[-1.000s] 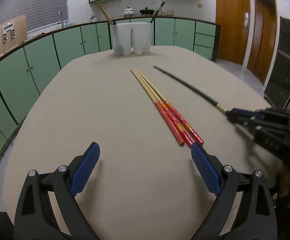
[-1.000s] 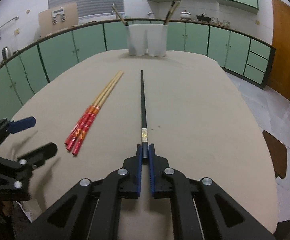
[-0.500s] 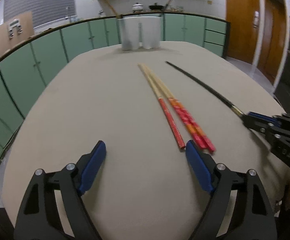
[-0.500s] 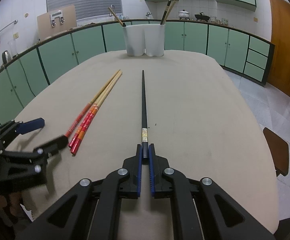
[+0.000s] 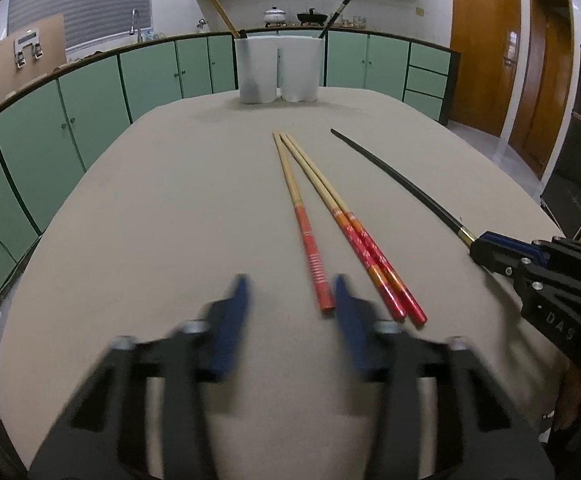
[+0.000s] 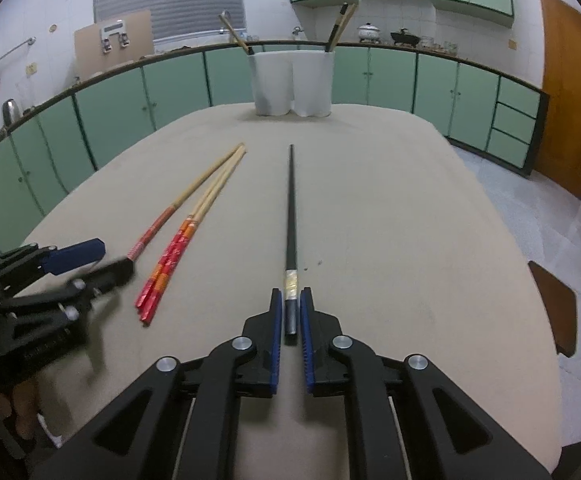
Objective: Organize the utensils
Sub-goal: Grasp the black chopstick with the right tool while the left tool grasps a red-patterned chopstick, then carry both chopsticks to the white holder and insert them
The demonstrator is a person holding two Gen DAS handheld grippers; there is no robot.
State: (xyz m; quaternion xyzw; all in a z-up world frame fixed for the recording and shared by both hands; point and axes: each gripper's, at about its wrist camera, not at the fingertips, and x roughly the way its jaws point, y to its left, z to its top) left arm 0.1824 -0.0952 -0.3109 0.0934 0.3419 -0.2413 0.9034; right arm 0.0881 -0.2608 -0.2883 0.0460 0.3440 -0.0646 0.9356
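Only my right wrist view shows the right claw [image 6: 290, 316] pinching the black chopstick [image 6: 290, 200]; my left claw [image 5: 290, 296] hovers spread, low over the table [image 5: 150, 220].

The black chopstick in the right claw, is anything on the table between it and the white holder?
Nothing visible does. The black chopstick points toward the white holder over bare table; the red-handled chopsticks lie off to its left.
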